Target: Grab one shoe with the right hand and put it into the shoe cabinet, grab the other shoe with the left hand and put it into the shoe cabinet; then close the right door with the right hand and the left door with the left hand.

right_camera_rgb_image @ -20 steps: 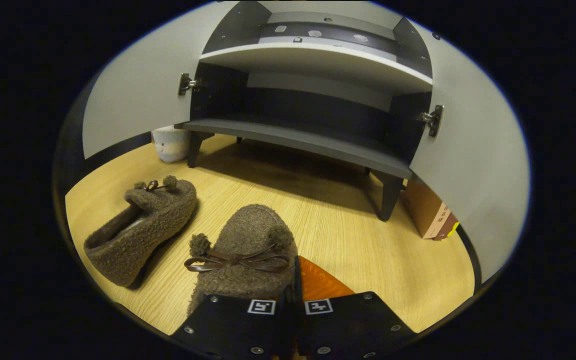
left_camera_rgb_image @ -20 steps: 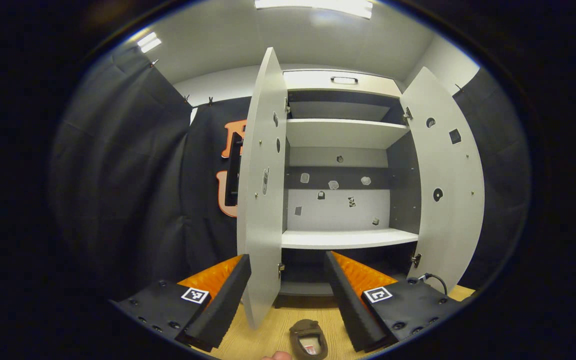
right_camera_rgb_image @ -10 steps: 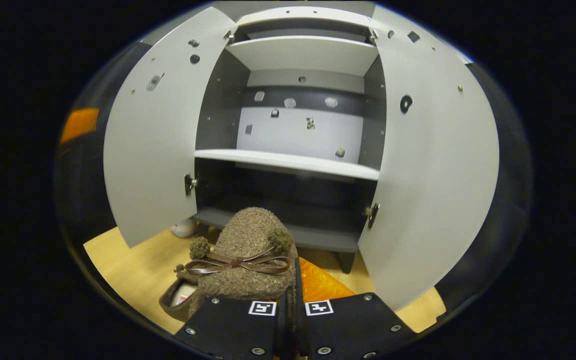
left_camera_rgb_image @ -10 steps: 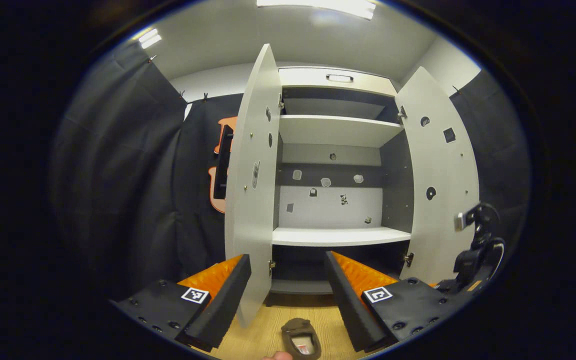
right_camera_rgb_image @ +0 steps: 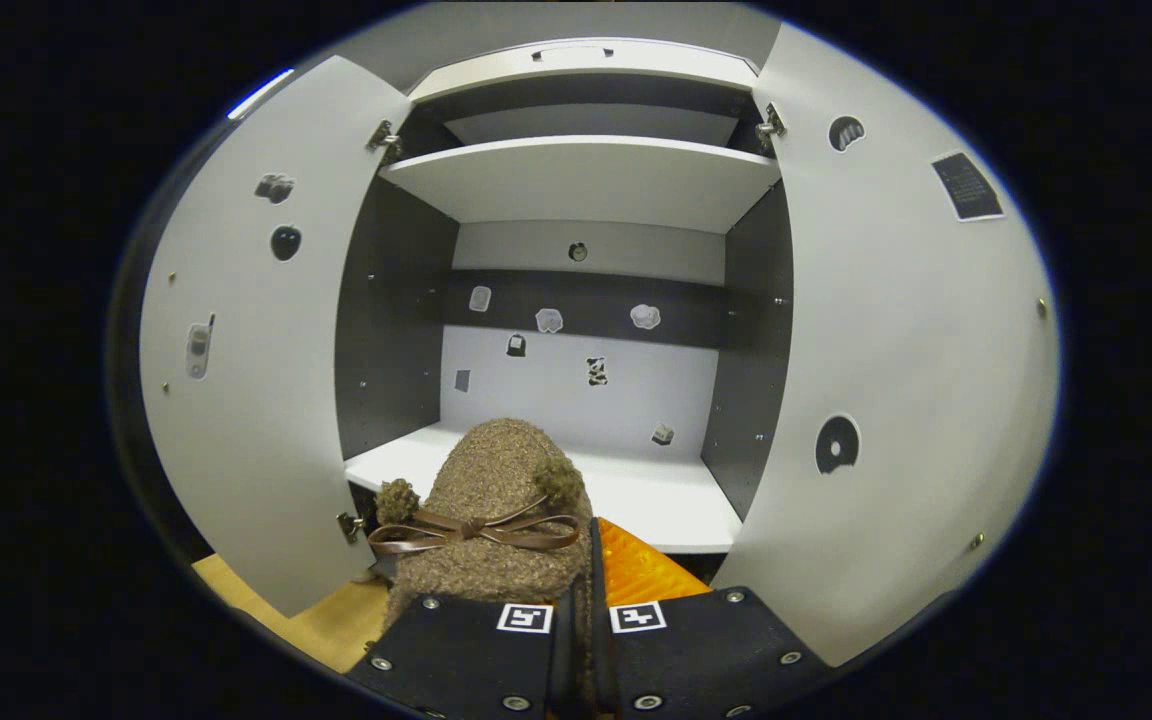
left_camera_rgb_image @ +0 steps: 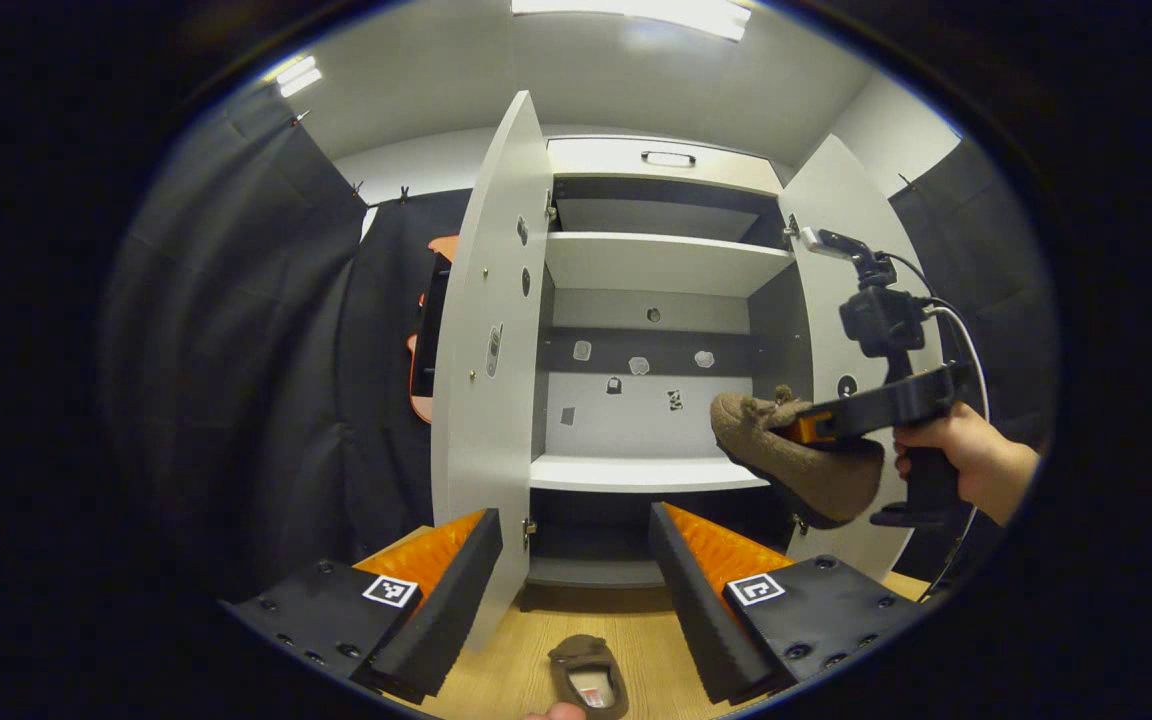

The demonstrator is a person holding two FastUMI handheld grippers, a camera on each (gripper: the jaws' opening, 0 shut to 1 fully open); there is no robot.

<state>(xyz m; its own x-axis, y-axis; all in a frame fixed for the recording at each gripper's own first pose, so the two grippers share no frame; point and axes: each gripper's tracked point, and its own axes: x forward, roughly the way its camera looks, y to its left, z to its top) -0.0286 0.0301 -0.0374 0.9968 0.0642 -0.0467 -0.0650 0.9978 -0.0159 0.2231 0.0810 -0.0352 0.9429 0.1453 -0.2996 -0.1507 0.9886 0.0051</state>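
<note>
Tall white-and-grey shoe cabinet [right_camera_rgb_image: 586, 180] stands with both doors swung wide so the shelves can take shoes. Right gripper [right_camera_rgb_image: 576, 610], jaws clamped on fuzzy brown bow-trimmed slipper [right_camera_rgb_image: 496, 510], holds it level with the white middle shelf [right_camera_rgb_image: 636, 490]. Left gripper [left_camera_rgb_image: 576, 575] waits, jaws apart, above second brown slipper [left_camera_rgb_image: 588, 675] on the wooden floor [left_camera_rgb_image: 526, 670].

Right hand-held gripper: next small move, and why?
Probably ease the right hand-held gripper forward so the shoe clears the front edge of the white shelf, then lower it. The gripper is shut on the shoe's side wall, the shoe hangs level with that shelf, both doors stand open, and nothing lies on the shelf ahead.
</note>
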